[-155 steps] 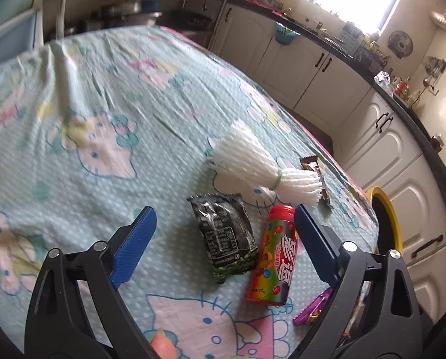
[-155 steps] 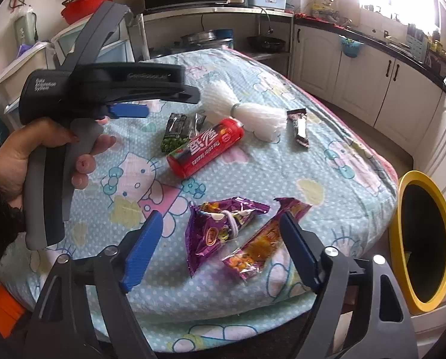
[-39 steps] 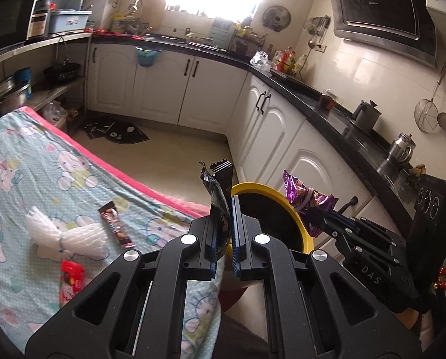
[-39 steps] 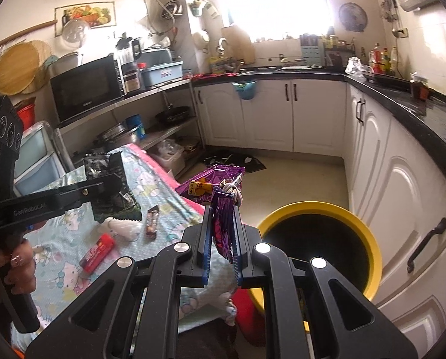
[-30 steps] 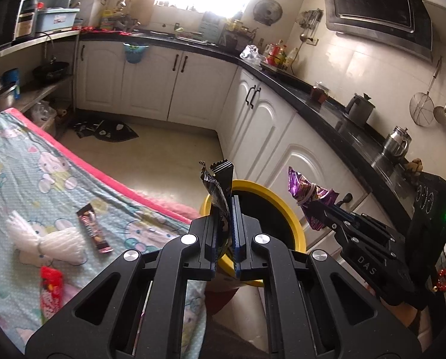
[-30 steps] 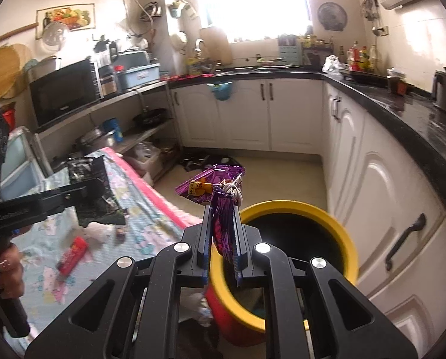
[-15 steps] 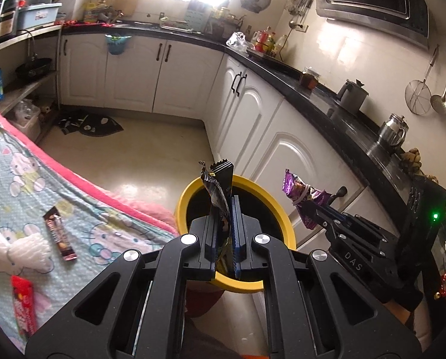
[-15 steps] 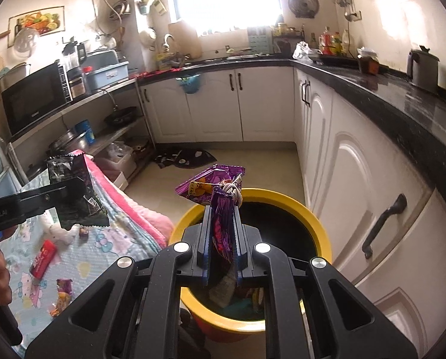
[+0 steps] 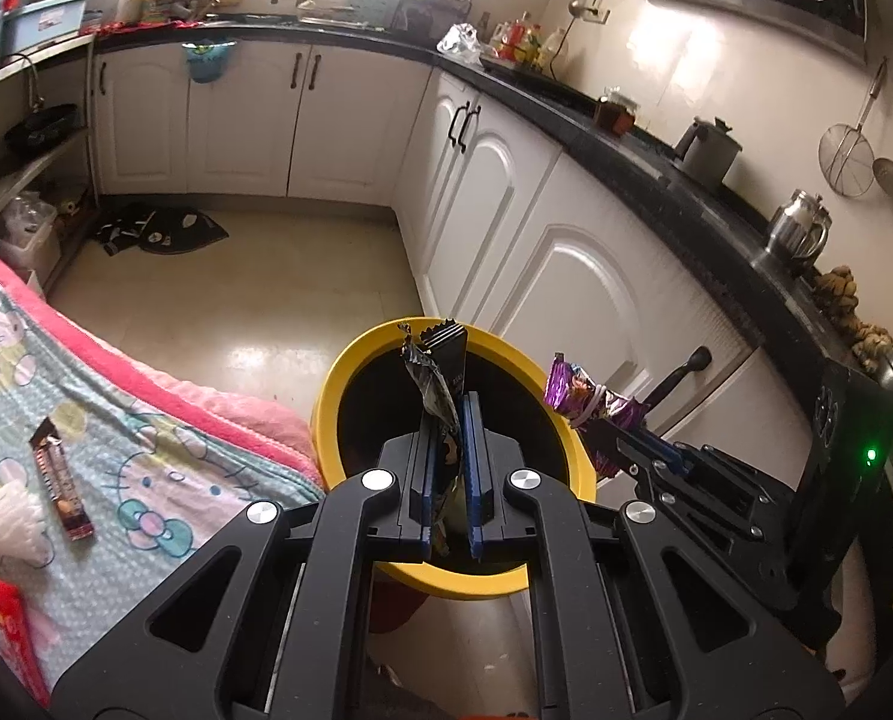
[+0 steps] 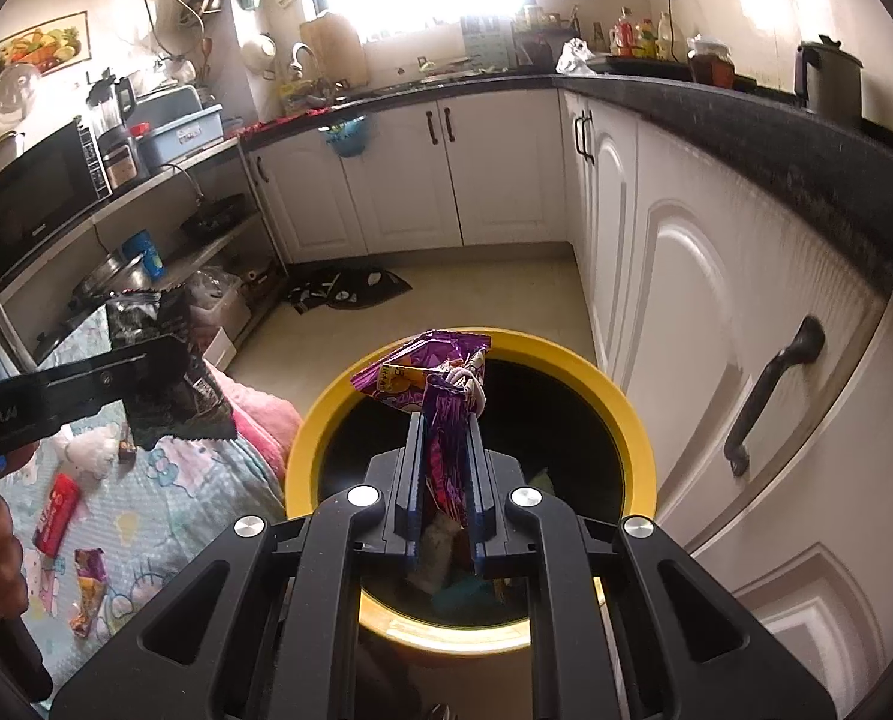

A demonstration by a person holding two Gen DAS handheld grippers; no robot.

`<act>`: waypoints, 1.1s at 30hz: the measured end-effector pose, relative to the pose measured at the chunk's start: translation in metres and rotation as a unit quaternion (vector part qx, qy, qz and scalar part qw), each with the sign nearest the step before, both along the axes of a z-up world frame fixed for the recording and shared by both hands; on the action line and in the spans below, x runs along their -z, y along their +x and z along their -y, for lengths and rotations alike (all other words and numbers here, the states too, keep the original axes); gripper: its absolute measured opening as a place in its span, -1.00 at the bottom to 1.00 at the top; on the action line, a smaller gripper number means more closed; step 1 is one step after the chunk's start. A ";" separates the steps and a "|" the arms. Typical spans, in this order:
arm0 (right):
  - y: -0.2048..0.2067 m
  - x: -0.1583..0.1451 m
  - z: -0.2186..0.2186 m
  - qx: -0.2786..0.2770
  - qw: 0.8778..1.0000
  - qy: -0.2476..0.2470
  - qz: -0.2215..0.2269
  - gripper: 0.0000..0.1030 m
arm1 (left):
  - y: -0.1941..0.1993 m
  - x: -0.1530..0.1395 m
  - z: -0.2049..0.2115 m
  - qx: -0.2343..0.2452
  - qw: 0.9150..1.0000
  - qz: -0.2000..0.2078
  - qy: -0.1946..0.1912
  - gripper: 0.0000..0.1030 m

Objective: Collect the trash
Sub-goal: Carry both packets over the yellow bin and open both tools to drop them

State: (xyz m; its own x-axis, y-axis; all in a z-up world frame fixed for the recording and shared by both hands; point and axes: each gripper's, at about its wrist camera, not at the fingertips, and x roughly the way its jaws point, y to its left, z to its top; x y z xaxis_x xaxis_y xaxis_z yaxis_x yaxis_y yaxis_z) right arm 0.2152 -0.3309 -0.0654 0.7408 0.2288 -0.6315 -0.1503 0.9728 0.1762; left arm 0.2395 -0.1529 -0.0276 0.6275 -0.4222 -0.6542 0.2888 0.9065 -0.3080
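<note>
Two wrist views above the yellow-rimmed bin (image 10: 638, 438). The left gripper (image 9: 449, 468) is clenched on a black wrapper (image 9: 437, 372); the right gripper (image 10: 443, 468) is clenched on a purple wrapper (image 10: 440, 396) (crinkled foil, bunched at the top). Both wrappers hang over the bin's dark mouth. Risk: light foil may flutter or cling to a pad on release and fall outside the rim. More litter lies on the patterned cloth (image 9: 164, 480).
</note>
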 end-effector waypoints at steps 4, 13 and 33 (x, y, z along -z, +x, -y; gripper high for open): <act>0.006 0.014 0.000 0.002 1.000 -0.002 -0.020 -0.77 | 0.011 0.010 0.007 0.006 1.000 -0.011 0.006 -0.92; 0.014 0.045 0.001 0.005 0.998 -0.006 -0.055 -0.77 | 0.031 0.035 0.016 0.013 0.999 -0.040 0.007 -0.91; 0.023 0.067 0.005 0.032 0.997 -0.019 -0.074 -0.08 | 0.038 0.058 0.012 -0.026 0.997 -0.060 0.035 -0.10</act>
